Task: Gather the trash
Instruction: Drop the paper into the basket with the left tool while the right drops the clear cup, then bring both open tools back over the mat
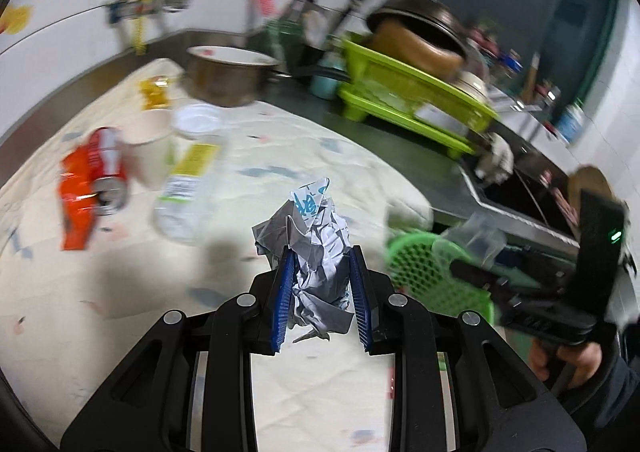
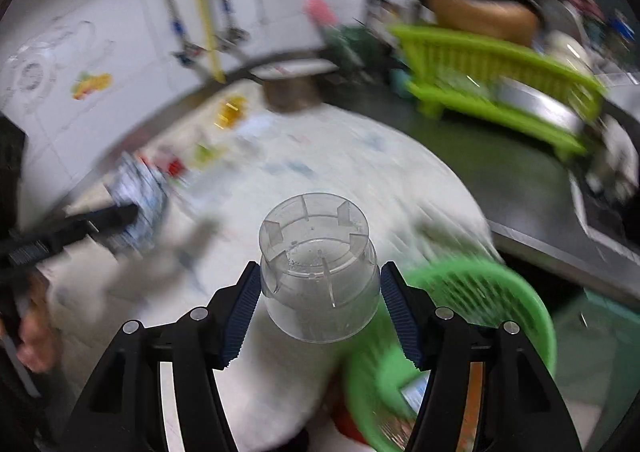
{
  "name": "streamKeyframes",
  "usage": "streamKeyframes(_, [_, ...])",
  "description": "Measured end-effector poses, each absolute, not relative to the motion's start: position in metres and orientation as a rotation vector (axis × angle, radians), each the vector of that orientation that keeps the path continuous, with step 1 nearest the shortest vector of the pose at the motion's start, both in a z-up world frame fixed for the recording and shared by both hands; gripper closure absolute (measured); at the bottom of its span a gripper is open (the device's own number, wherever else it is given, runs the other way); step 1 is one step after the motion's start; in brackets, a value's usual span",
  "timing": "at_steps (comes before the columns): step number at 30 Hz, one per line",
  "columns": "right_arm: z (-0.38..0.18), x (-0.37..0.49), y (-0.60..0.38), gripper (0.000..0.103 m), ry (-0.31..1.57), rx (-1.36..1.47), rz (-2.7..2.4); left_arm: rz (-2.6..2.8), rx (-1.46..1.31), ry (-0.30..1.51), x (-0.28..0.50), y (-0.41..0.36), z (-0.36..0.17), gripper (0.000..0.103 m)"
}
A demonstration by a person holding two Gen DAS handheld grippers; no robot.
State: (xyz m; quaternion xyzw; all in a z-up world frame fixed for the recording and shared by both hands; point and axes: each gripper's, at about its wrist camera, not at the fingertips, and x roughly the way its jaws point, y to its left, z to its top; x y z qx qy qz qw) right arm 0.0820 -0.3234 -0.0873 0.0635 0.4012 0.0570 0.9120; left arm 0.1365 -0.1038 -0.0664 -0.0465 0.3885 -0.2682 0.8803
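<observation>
Left wrist view, read from its left edge: a crushed red can (image 1: pixel 105 172) lay on the pale patterned cloth of the table (image 1: pixel 120 272) at mid left, touching an orange wrapper (image 1: pixel 76 204). Just right of it stood a paper cup (image 1: pixel 150 148), and beside that a clear plastic bottle (image 1: pixel 188 180) with a yellow-green label lay on its side. Behind them, toward the upper middle, sat a metal pot (image 1: pixel 228 76). At bottom centre the left gripper (image 1: pixel 322 292) was closed on a crumpled paper wad (image 1: pixel 316 252), white and grey with blue print, its blue pads pressing the wad from both sides. Right of centre a lime-green dish rack (image 1: pixel 412 92) held a dark pan and bowls, and lower right a green mesh basket (image 1: pixel 416 264) stood at the table's edge. At the far right a hand (image 1: pixel 568 360) held the other gripper, blurred, with something clear at its tip.

Right wrist view, again from the left: the left gripper appeared as a dark blur at mid left. At bottom centre the right gripper (image 2: pixel 320 304) clasped a clear plastic cup (image 2: pixel 318 268), upside down, the blue pads against its sides. Lower right, the green mesh basket (image 2: pixel 480 312) lay just beside the cup, blurred. The dish rack (image 2: pixel 500 80) filled the upper right.
</observation>
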Motion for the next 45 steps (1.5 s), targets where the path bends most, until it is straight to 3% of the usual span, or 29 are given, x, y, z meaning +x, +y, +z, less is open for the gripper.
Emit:
streamKeyframes(13, [-0.167, 0.023, -0.415, 0.043, 1.007, 0.250, -0.139, -0.786, 0.019, 0.929, 0.111, -0.223, -0.100, 0.076])
streamKeyframes(15, [-0.169, 0.019, -0.420, 0.038, 1.004, 0.267, -0.150, -0.811, 0.040, 0.945, 0.106, -0.240, -0.106, 0.076])
streamKeyframes(30, [-0.128, -0.023, -0.446, 0.032, 0.864, 0.342, -0.199, -0.855, 0.131, 1.102, 0.105, -0.308, -0.153, 0.071])
streamKeyframes(34, [-0.119, -0.027, -0.447, 0.032, 0.841, 0.347, -0.195, -0.845, 0.133, 1.116, 0.104, -0.310, -0.160, 0.060])
streamKeyframes(45, [-0.103, -0.021, -0.436, 0.031, 0.816, 0.331, -0.165, -0.815, 0.088, 1.075, 0.110, -0.283, -0.143, 0.059])
